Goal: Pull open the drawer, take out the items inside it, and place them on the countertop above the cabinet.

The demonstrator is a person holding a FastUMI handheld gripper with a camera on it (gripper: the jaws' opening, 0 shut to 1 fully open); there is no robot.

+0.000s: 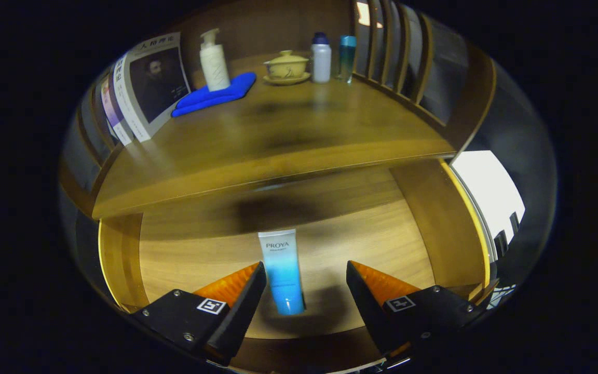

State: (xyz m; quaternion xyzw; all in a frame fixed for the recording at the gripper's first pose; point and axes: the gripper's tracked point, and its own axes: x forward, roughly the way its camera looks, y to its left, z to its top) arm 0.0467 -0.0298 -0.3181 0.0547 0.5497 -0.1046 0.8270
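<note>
A: Wooden cabinet, warm brown all over. The counter (288,140) runs across above, and under its front edge the drawer (330,244) stands pulled open, pale wood floor showing.

B: What's in the drawer?

A: One cosmetic tube (283,270), white at its far end and fading to blue toward the cap. It lies flat on the drawer floor, lengthwise, cap end nearest the camera.

B: And the gripper (306,280)?

A: Its jaws are spread wide, hanging over the drawer. The tube sits between the two fingers, closer to the left one; I can't tell if that finger touches it. The right finger is well apart from it. Nothing is gripped.

B: What's on the counter?

A: At the back left, a white pump bottle (214,61) stands on a folded blue cloth (216,96). Beside that, toward the middle, a yellowish lidded tea bowl (286,65) on a saucer. Just right of it, a white bottle with a dark blue cap (321,58), then a teal bottle (347,58) next to it.

B: Anything along the sides?

A: Books (143,88) stand upright at the left end, one with a portrait cover facing out. At the right, a slatted wooden rail (397,57) rises from the counter's edge. The front half of the counter is bare wood with a soft shadow across it.
</note>
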